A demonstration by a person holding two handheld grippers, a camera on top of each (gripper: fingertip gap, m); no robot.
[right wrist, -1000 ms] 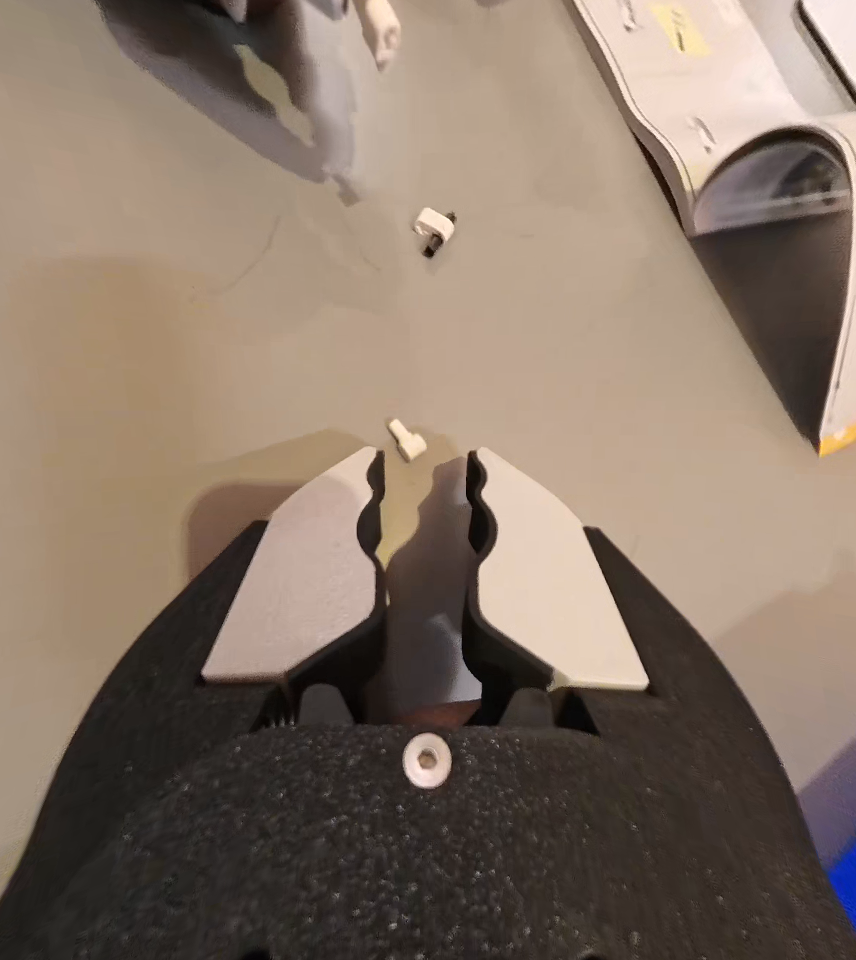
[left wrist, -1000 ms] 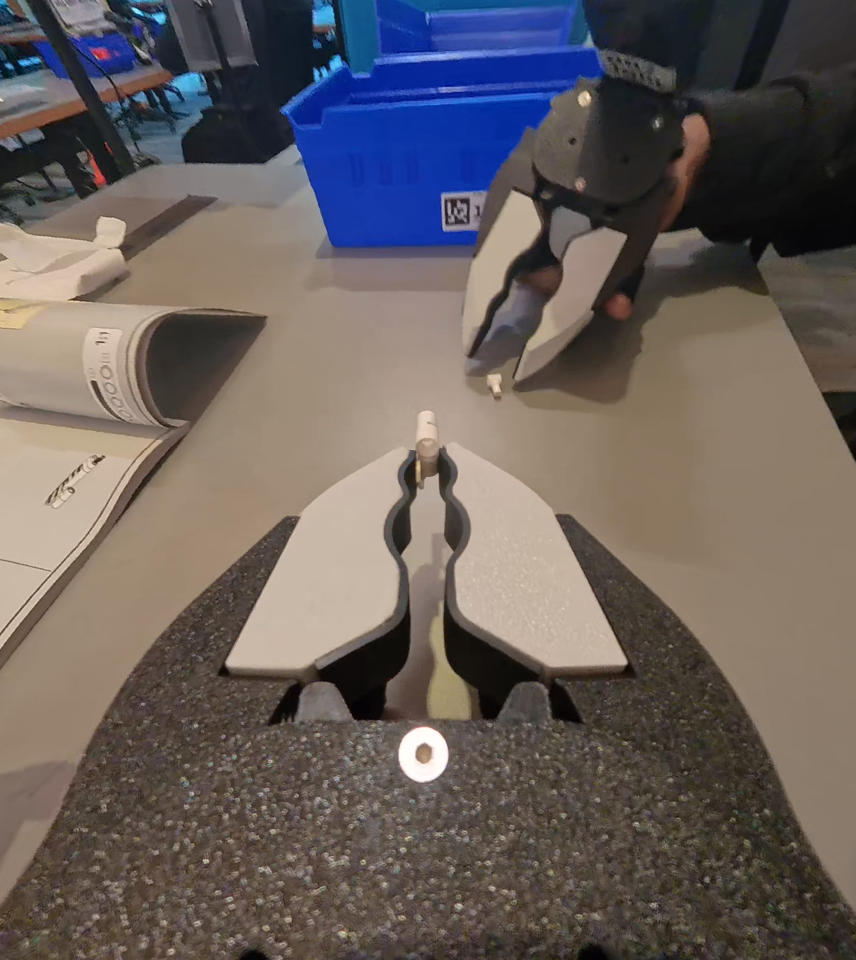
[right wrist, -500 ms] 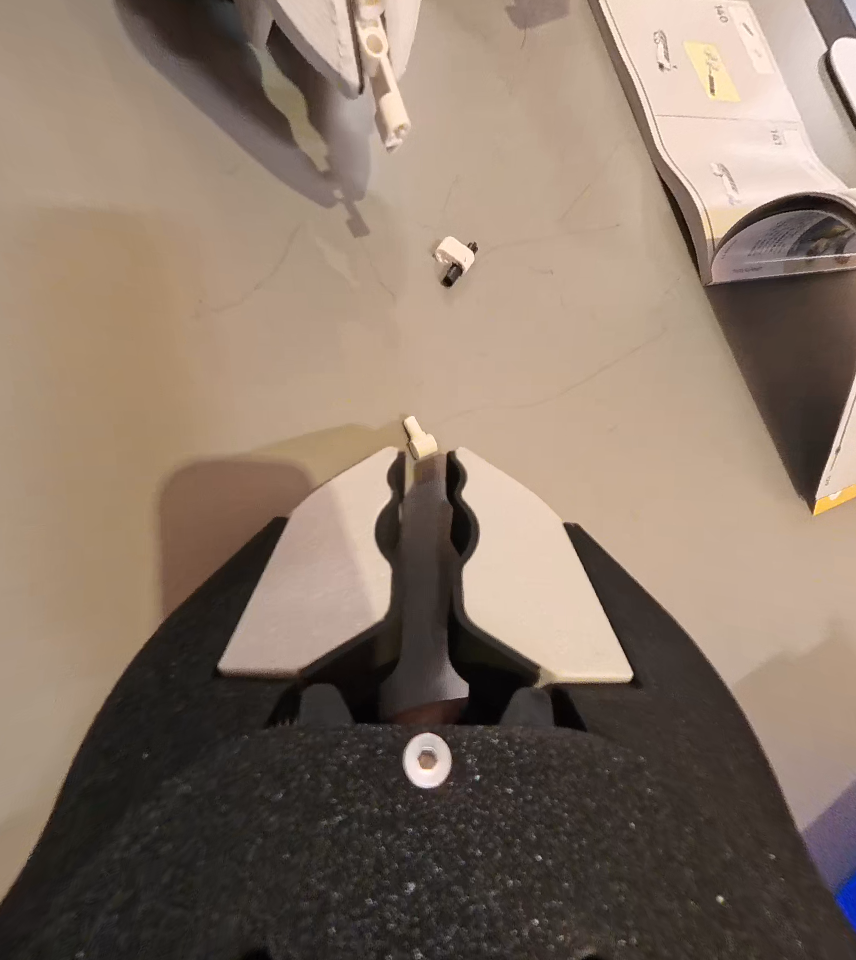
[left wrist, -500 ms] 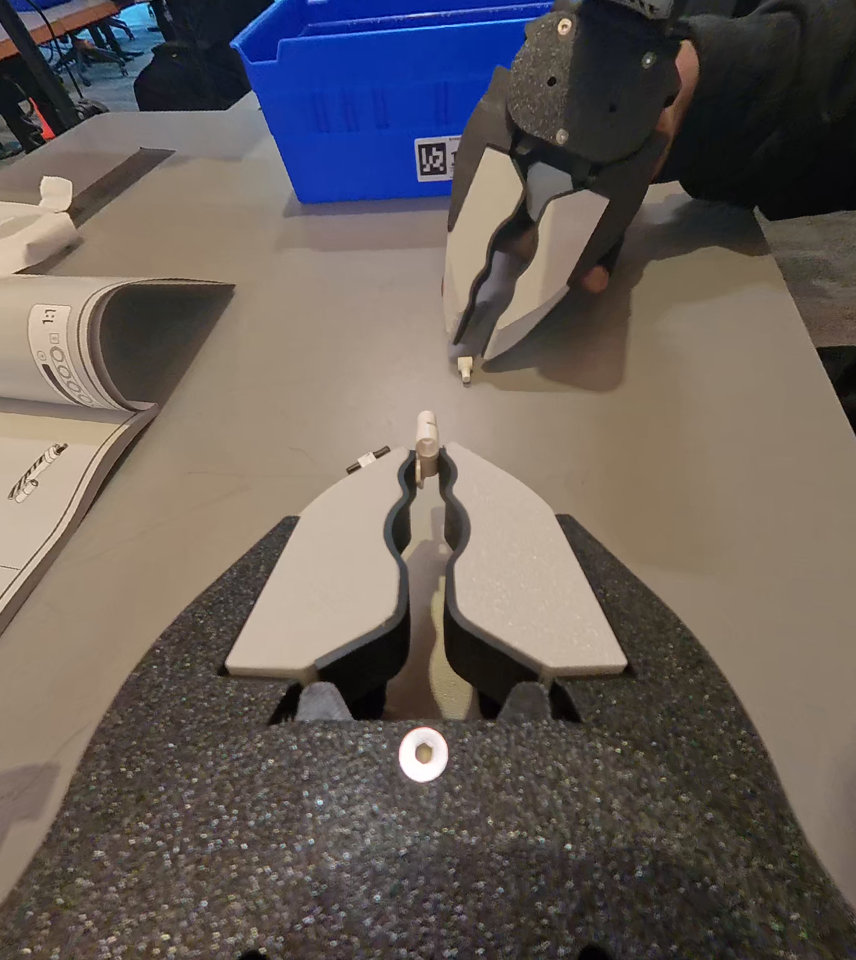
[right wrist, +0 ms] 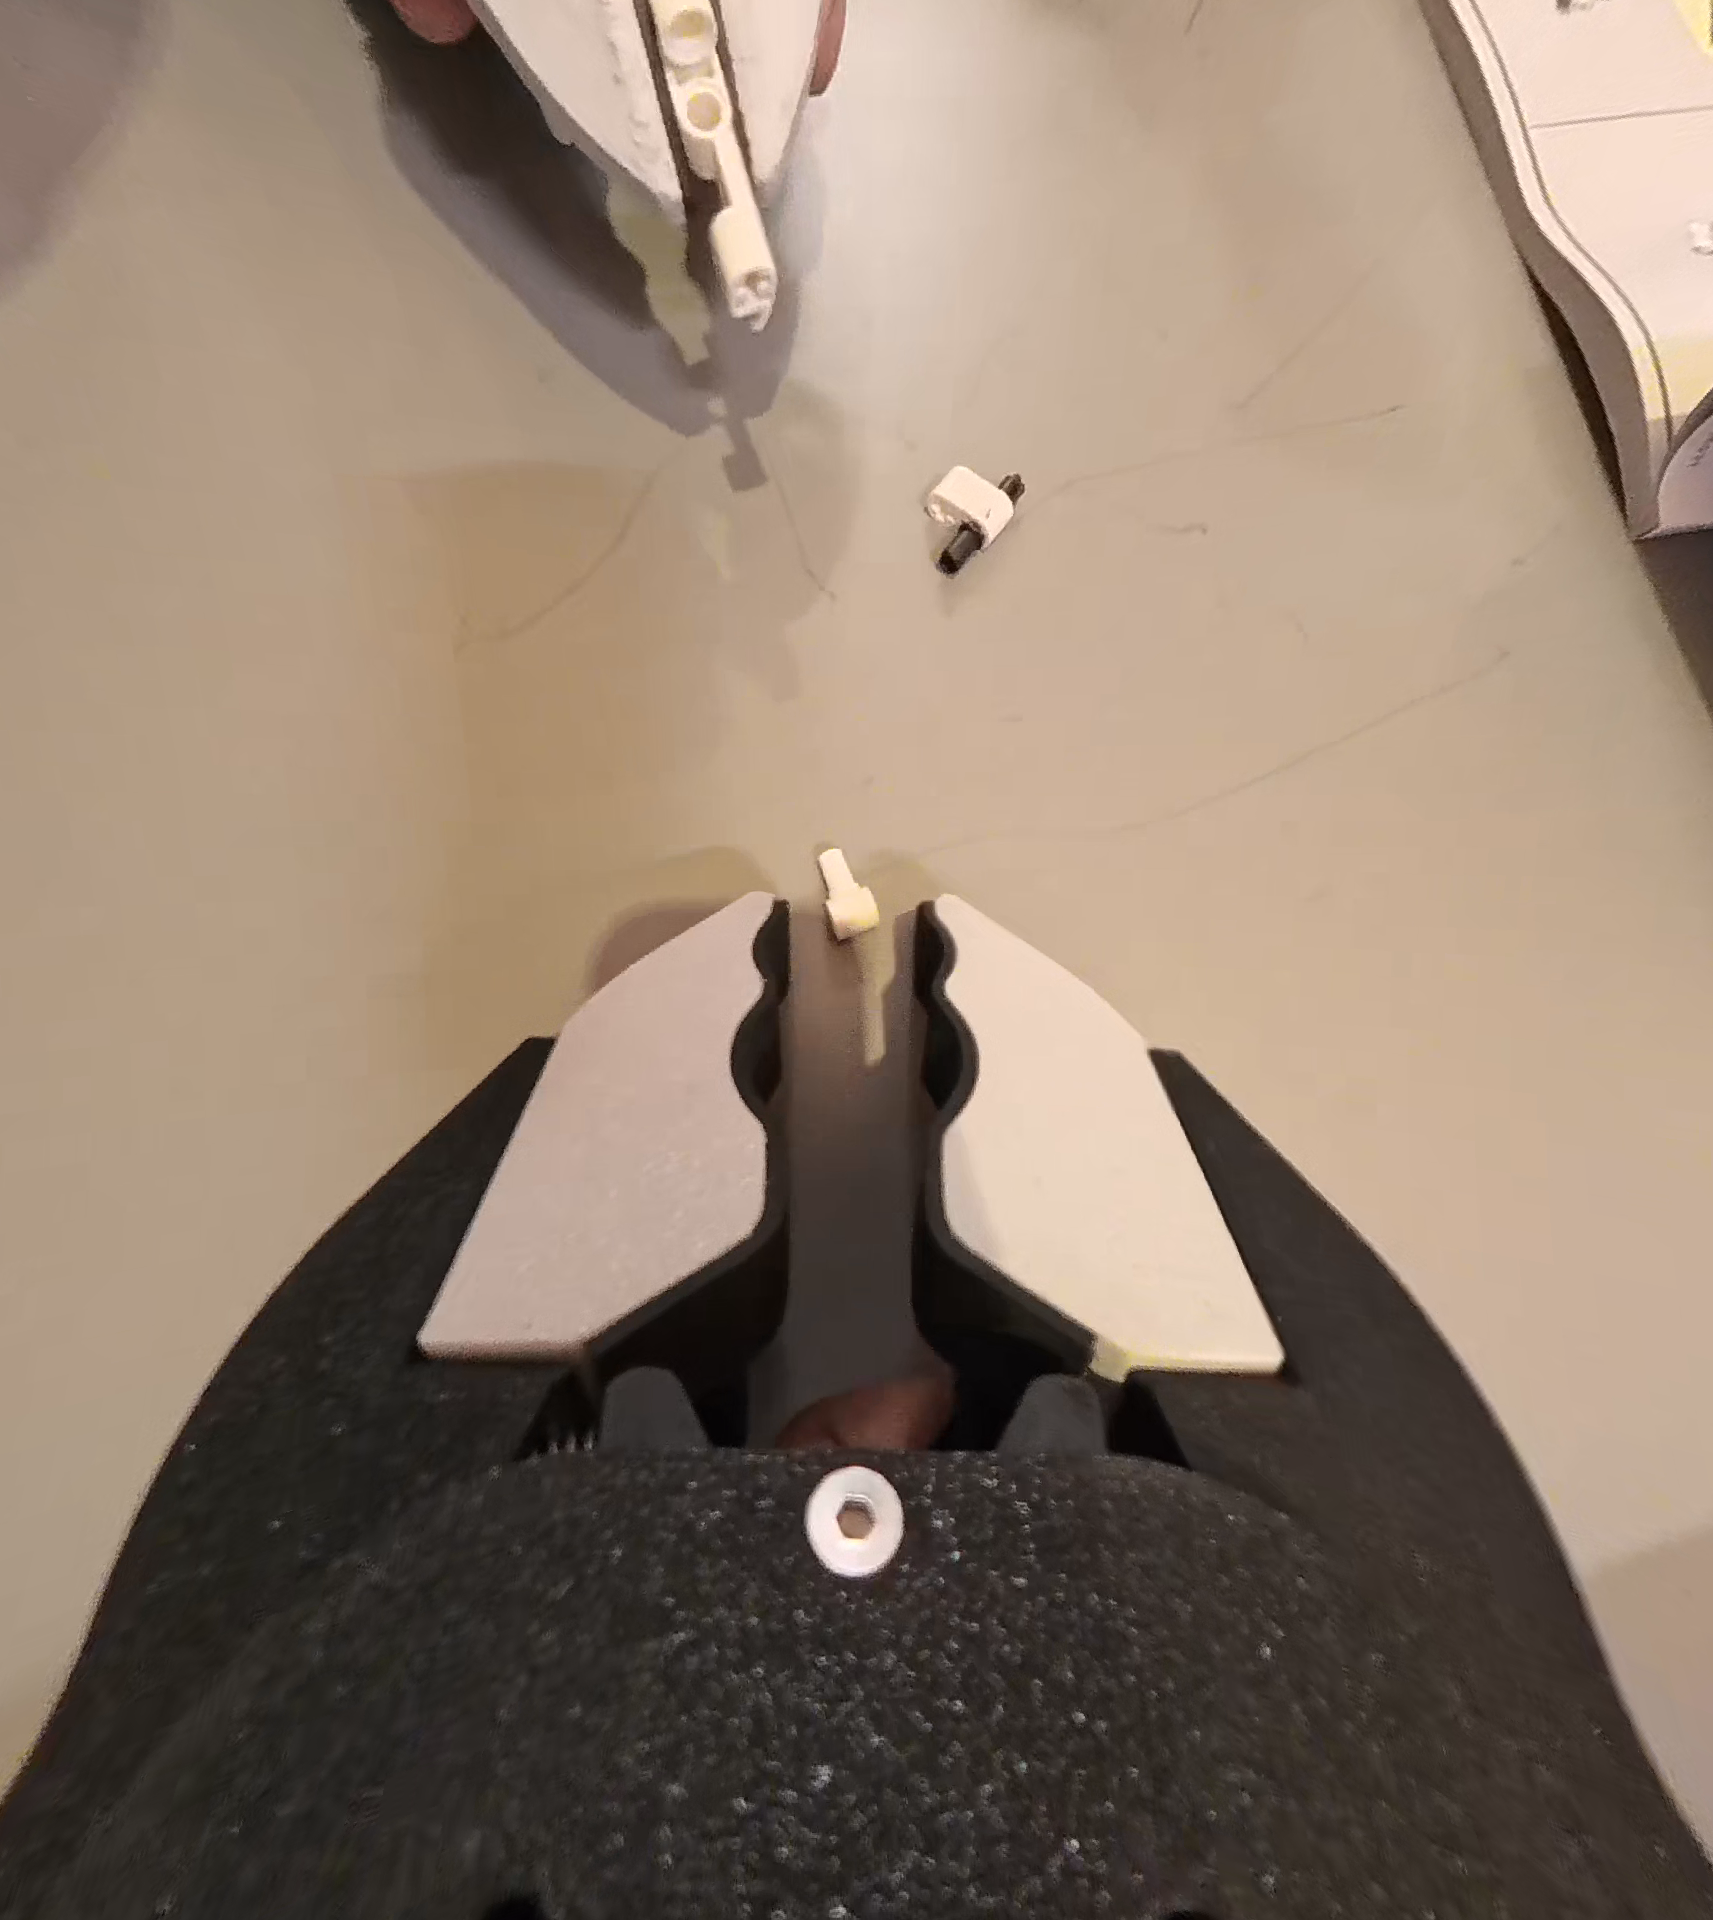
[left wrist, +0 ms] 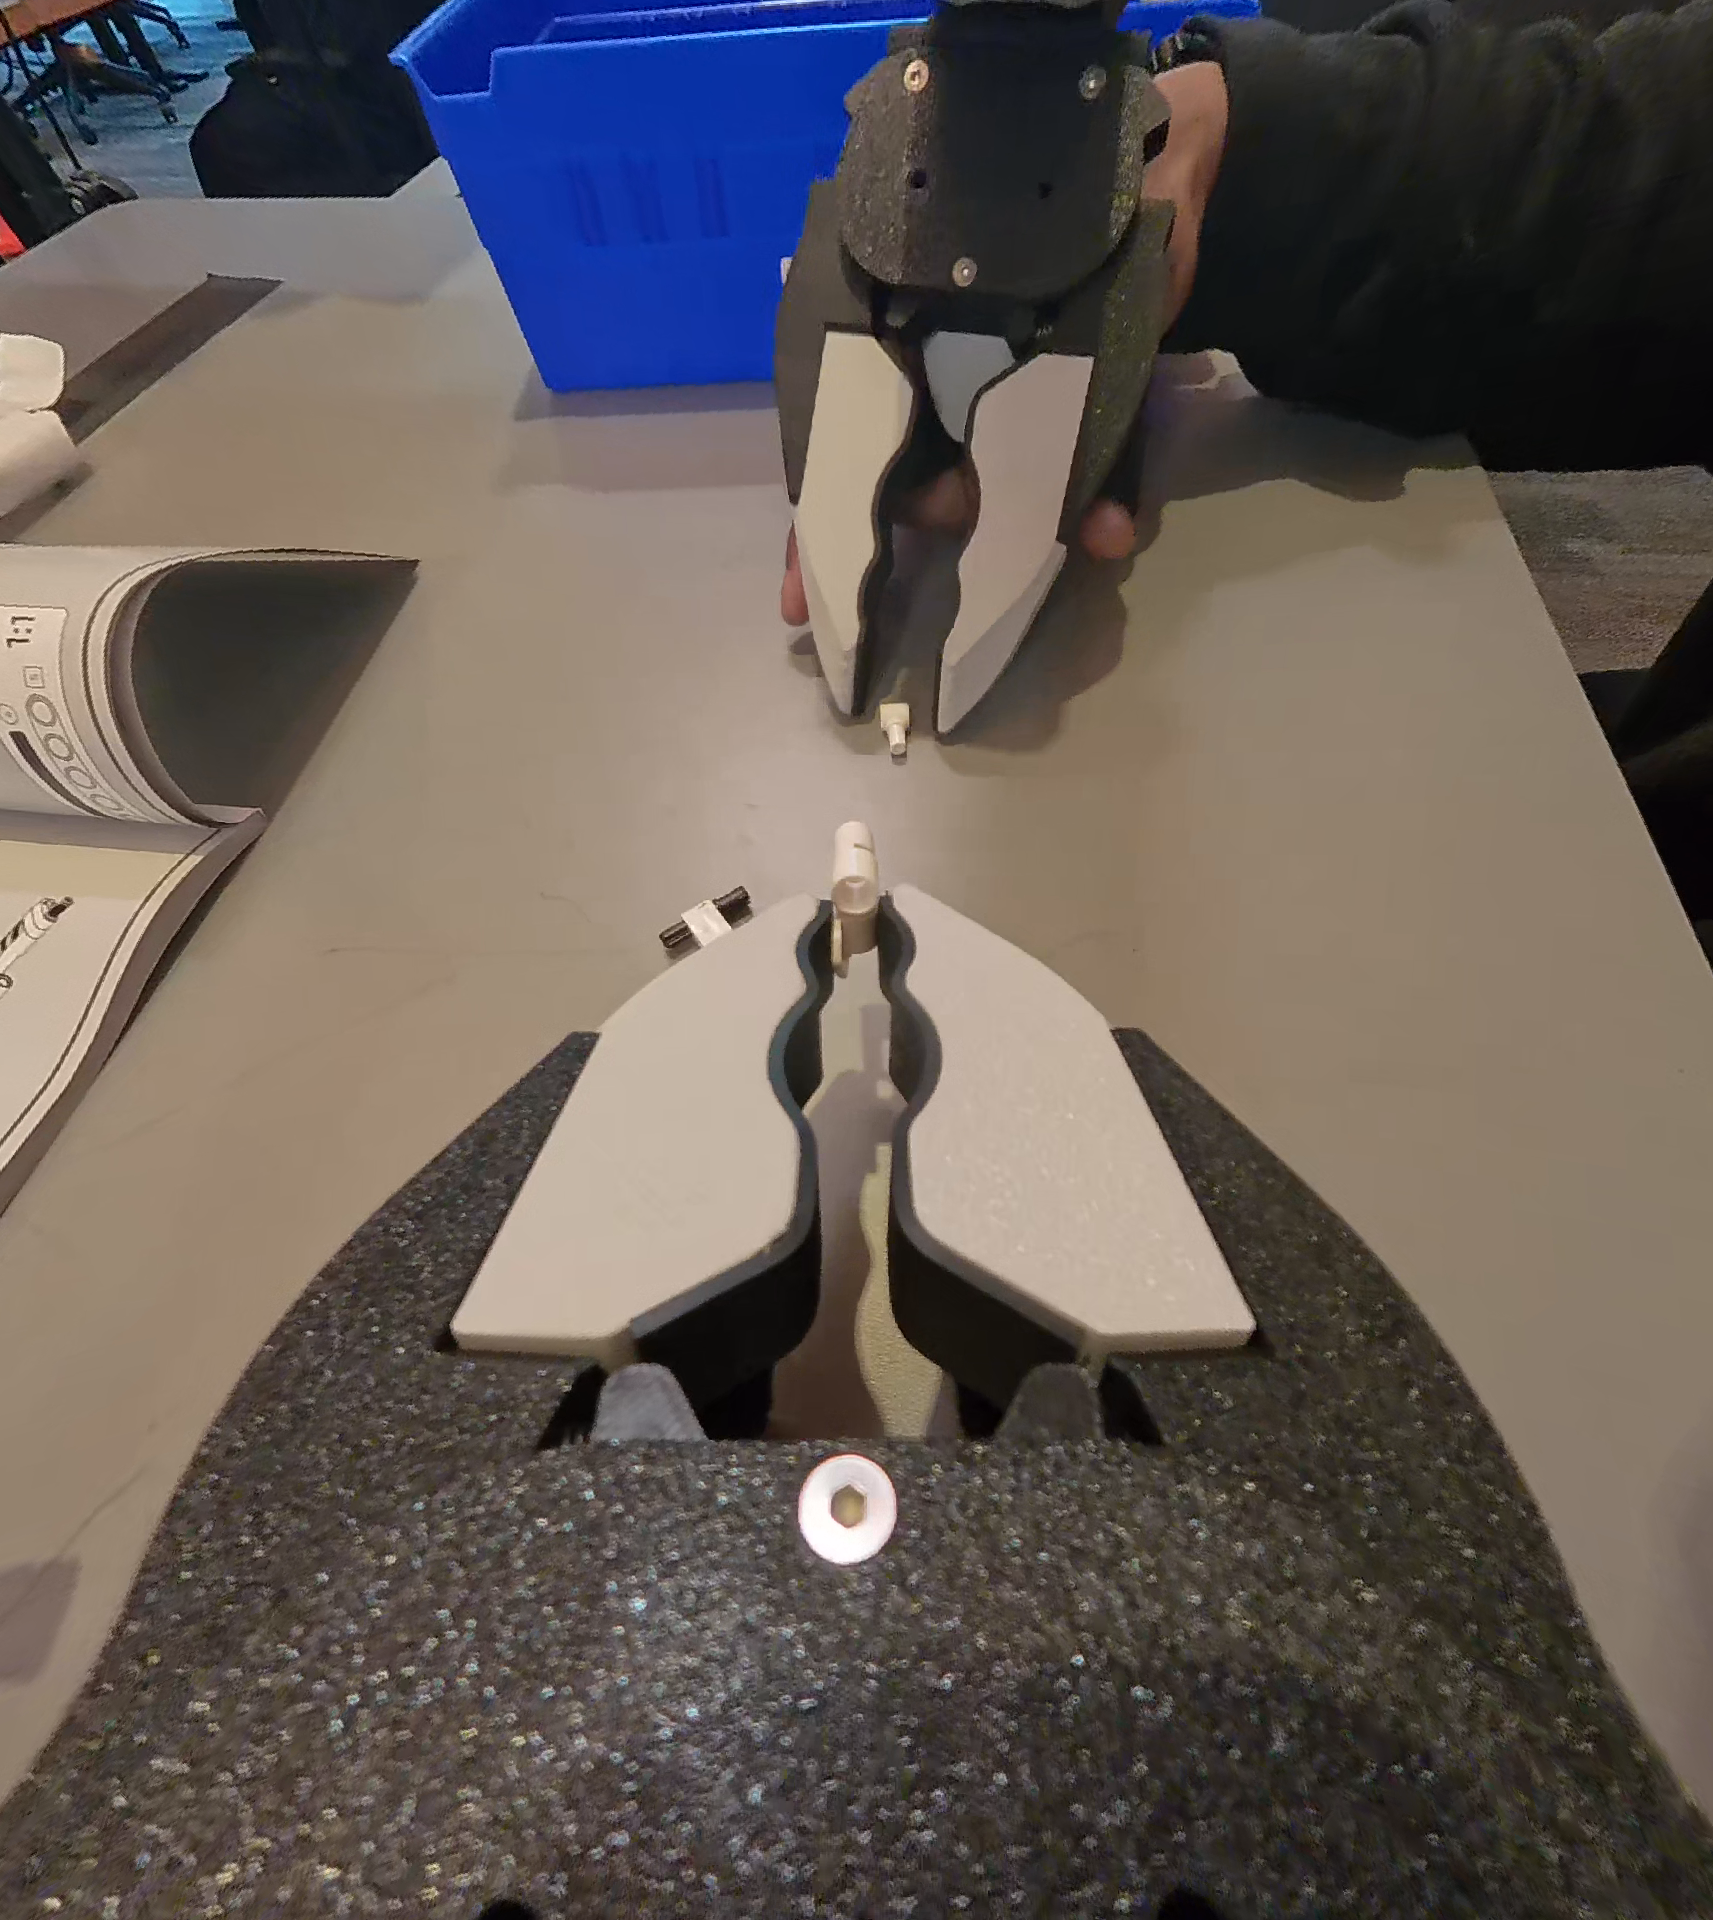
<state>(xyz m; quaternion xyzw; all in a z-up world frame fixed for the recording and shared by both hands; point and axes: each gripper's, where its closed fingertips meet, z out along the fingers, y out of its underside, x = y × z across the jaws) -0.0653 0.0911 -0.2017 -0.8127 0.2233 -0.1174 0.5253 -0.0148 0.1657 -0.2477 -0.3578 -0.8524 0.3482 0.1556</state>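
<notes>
My left gripper (left wrist: 852, 920) is shut on a white toy beam (left wrist: 854, 883) that sticks out forward past its fingertips, just above the grey table (left wrist: 1247, 935). The right wrist view shows it at the top (right wrist: 696, 177) with the beam (right wrist: 727, 197) clamped between the pads. My right gripper (right wrist: 852, 914) is open, tips down at the table. A small white peg (right wrist: 845, 899) lies on the table between the tips, with a gap to each pad. The left wrist view shows this gripper (left wrist: 893, 696) and the peg (left wrist: 893, 724) straight ahead.
A small white block on a black pin (left wrist: 704, 920) lies left of my left fingertips; it also shows in the right wrist view (right wrist: 974, 506). An open booklet (left wrist: 52, 707) lies at the left. A blue bin (left wrist: 644, 208) stands behind. A person's dark sleeve (left wrist: 1454, 208) is at the right. The gap from one gripper's tips to the other's is roughly 11 centimeters.
The right jaws narrowed around the peg, then widened again; the peg stays on the table between the tips. The left gripper came closer to the right one, still clamping the beam.
</notes>
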